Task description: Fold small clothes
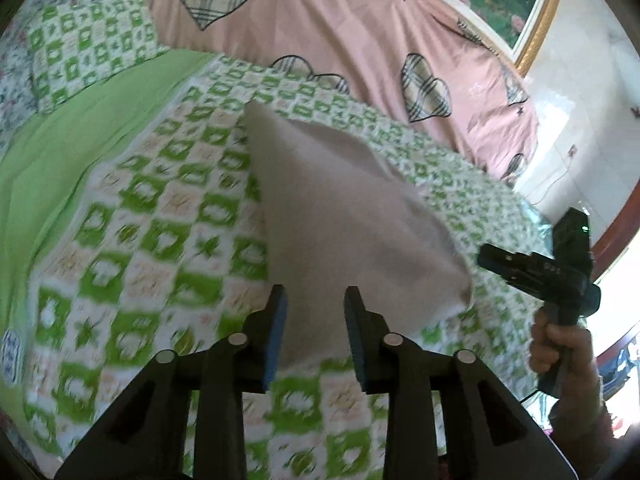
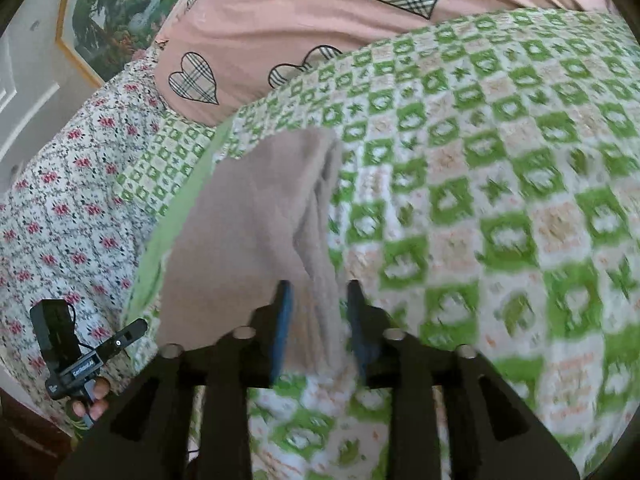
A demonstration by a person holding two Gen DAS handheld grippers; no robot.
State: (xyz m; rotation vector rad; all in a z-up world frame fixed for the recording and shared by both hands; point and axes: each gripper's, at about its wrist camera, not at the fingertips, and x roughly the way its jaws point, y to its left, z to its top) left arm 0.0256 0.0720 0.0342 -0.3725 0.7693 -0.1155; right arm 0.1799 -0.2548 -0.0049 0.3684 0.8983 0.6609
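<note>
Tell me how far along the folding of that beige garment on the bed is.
Done, it seems: the beige garment lies doubled on the green checked quilt, with layered edges showing along one side. In hand: nothing. The left gripper and right gripper both stand open at its near edge, pads apart from the cloth. Left: perhaps another fold or some smoothing; blur hides whether the edges line up.

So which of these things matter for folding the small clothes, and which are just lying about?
Part of the job:
beige cloth
left gripper
right gripper

Just lying about:
green checked quilt
pink heart blanket
floral sheet
framed picture
</note>
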